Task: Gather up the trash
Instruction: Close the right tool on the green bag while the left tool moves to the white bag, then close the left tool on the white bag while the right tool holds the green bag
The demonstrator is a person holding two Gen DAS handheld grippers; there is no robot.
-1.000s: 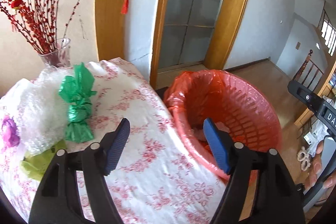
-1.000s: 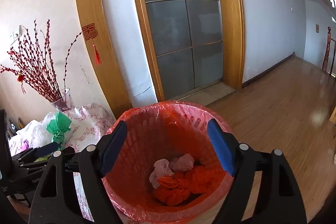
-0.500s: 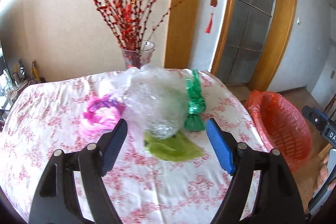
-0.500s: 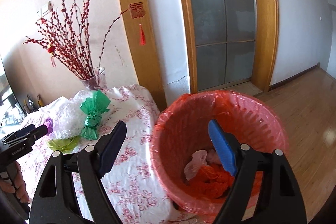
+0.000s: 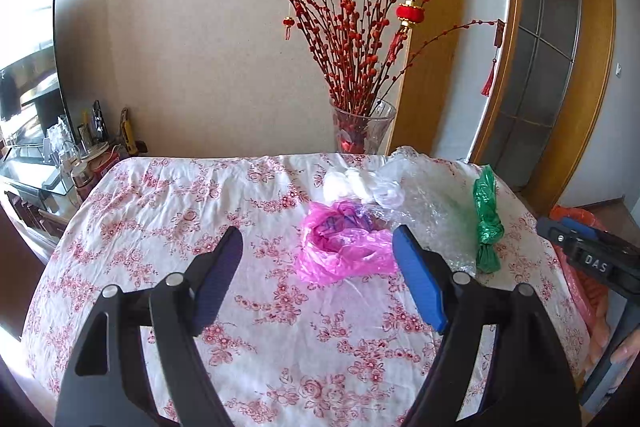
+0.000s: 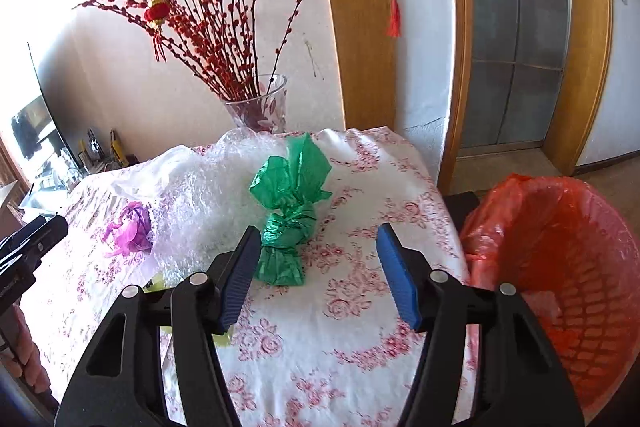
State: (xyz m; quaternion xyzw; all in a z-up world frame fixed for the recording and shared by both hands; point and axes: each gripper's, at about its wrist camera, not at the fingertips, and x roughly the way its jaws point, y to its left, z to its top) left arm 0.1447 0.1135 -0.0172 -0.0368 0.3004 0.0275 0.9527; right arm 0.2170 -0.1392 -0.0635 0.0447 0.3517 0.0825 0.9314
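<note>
Trash lies on the floral tablecloth [image 5: 248, 327]: a crumpled pink bag [image 5: 340, 247], a clear bubble-wrap heap [image 5: 432, 203], a white bag [image 5: 352, 185] and a knotted green bag [image 5: 486, 227]. My left gripper [image 5: 318, 281] hovers open in front of the pink bag, nothing between its fingers. In the right wrist view the green bag [image 6: 290, 215] sits just ahead of my right gripper [image 6: 316, 275], beside its left finger; the jaws are closing and hold nothing. The pink bag [image 6: 130, 229] lies to the left. The red-lined bin [image 6: 560, 267] stands right of the table.
A glass vase [image 5: 362, 129] of red branches stands at the table's far edge by the wall. A yellow-green scrap [image 6: 160, 283] peeks out under the bubble wrap [image 6: 200, 203]. A cluttered glass stand [image 5: 48, 171] and a television are at the left, a glazed door [image 6: 516, 47] at the right.
Both grippers swung left from the bin toward the table. The left now faces the pink bag, the right faces the green bag, and the right jaws have narrowed.
</note>
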